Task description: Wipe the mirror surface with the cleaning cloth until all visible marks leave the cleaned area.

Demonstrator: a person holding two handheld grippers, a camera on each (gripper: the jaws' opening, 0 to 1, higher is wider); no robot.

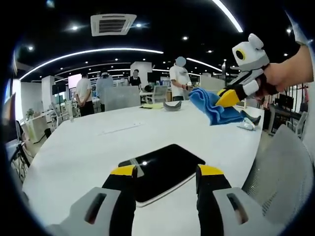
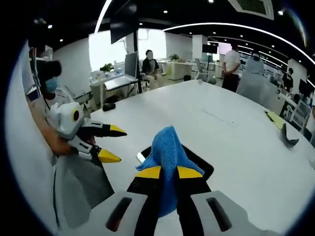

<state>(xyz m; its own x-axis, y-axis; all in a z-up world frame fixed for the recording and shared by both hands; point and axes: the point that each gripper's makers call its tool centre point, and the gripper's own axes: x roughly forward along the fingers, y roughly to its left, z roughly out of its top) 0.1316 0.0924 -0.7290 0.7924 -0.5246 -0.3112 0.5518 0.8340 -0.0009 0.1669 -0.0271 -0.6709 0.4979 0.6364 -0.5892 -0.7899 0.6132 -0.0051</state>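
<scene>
A dark, glossy rectangular mirror [image 1: 160, 169] with a pale edge lay flat on the wide white bench [image 1: 88, 147], near its edge. The left claw [image 1: 166, 173] hovered above it, jaws spread and empty. The right claw [image 2: 168, 172] was pinching a bright blue woven cleaning cloth [image 2: 167, 147], held in the air over the bench. Several people [image 1: 83, 91] stood beyond the bench's far side in the open office.
</scene>
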